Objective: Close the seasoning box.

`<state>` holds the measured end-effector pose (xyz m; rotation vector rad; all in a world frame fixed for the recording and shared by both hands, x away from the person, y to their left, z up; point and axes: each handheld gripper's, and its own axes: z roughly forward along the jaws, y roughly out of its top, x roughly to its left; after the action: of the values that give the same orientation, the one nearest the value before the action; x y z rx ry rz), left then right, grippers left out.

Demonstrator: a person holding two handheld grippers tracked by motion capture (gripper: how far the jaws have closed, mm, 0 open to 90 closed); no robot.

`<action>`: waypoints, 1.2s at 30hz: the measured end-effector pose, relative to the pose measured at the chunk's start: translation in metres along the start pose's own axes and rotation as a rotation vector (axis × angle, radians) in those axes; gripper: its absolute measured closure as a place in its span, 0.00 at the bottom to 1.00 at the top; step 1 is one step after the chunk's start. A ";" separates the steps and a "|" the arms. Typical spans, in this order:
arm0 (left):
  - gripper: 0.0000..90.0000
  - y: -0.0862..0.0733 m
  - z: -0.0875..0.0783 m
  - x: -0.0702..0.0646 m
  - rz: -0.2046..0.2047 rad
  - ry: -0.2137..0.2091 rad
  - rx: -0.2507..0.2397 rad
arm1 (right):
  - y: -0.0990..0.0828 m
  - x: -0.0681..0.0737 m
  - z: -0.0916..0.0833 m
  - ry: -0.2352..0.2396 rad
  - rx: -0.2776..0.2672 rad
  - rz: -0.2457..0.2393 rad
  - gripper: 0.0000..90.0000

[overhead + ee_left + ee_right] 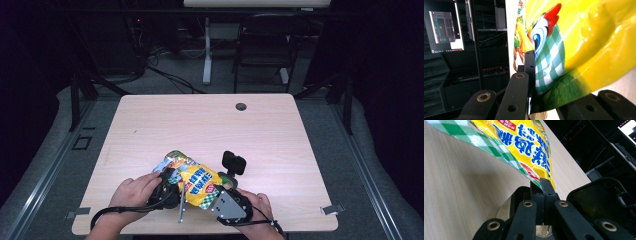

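A: Where is the bag (197,182)?
B: Near the bench's (270,135) front edge, between both hands, long axis running left to right.
A: And the jaws?
B: Right gripper (543,185): jaws pinched shut on the bag's corner seam. Left gripper (530,65): jaws nearly closed, clamping the opposite edge.

We note the snack bag (196,181) as glossy yellow, with blue lettering, a red label, a green-and-white checked edge and a cartoon bird with red comb and blue eye. Both grippers (167,186) (220,192) are black. The table (210,125) is pale wood grain.
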<state>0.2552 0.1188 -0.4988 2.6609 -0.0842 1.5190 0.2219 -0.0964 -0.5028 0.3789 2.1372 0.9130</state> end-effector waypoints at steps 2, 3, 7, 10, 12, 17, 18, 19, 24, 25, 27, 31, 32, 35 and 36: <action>0.95 0.000 0.001 -0.001 -0.009 -0.001 -0.005 | 0.001 -0.001 -0.001 -0.001 0.005 -0.003 1.00; 0.95 -0.001 0.001 -0.001 -0.016 -0.001 -0.007 | 0.001 -0.001 0.000 -0.002 0.006 -0.002 1.00; 0.95 0.000 0.002 -0.003 -0.030 -0.008 -0.015 | 0.001 -0.001 -0.001 -0.006 0.005 -0.004 1.00; 0.95 -0.001 0.003 -0.004 -0.049 -0.008 -0.024 | 0.002 -0.002 -0.002 -0.007 0.009 -0.011 1.00; 0.95 -0.001 0.004 -0.005 -0.058 -0.032 -0.019 | 0.003 -0.004 -0.002 -0.011 0.011 -0.014 1.00; 0.95 -0.005 0.005 -0.006 -0.096 -0.049 -0.040 | 0.006 -0.005 -0.003 -0.009 0.013 -0.026 1.00; 0.94 -0.005 0.005 -0.006 -0.096 -0.049 -0.040 | 0.006 -0.005 -0.003 -0.009 0.013 -0.026 1.00; 0.94 -0.005 0.005 -0.006 -0.107 -0.059 -0.041 | 0.006 -0.005 -0.002 -0.008 0.010 -0.023 1.00; 0.94 -0.007 0.008 -0.010 -0.134 -0.082 -0.058 | 0.008 -0.005 -0.002 -0.008 0.018 -0.039 1.00; 0.94 -0.007 0.008 -0.010 -0.134 -0.084 -0.057 | 0.009 -0.006 -0.002 -0.008 0.019 -0.042 1.00; 0.93 -0.008 0.009 -0.012 -0.141 -0.093 -0.061 | 0.009 -0.006 -0.002 -0.009 0.022 -0.045 1.00; 0.93 -0.010 0.010 -0.012 -0.184 -0.127 -0.075 | 0.012 -0.007 -0.001 -0.012 0.021 -0.052 1.00; 0.93 -0.011 0.011 -0.011 -0.190 -0.129 -0.077 | 0.013 -0.008 -0.001 -0.013 0.019 -0.056 1.00; 0.92 -0.012 0.012 -0.012 -0.218 -0.149 -0.087 | 0.016 -0.010 0.000 -0.020 0.014 -0.058 1.00; 0.92 -0.012 0.012 -0.012 -0.218 -0.149 -0.087 | 0.016 -0.010 0.000 -0.020 0.014 -0.058 1.00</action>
<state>0.2601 0.1300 -0.5155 2.6115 0.1249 1.2238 0.2276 -0.0903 -0.4859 0.3299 2.1264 0.8581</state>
